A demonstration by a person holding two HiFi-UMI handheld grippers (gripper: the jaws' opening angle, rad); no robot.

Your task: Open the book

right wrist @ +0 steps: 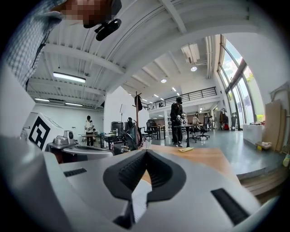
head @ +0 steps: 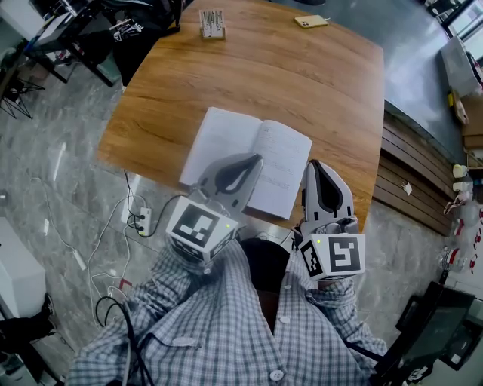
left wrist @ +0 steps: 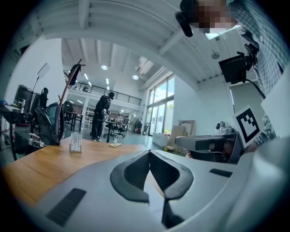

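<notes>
On table [head: 302, 83]: one book [head: 245, 154], one phone [head: 312, 22]

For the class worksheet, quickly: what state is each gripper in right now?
Left gripper: closed, jaw tips together, nothing seen between them; it is over the open book.
Right gripper: closed, nothing held.

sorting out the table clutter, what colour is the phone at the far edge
Pale yellow; the phone shows best in the head view.

White book [head: 245, 160] open flat, pages up, near table [head: 302, 75] edge.
</notes>
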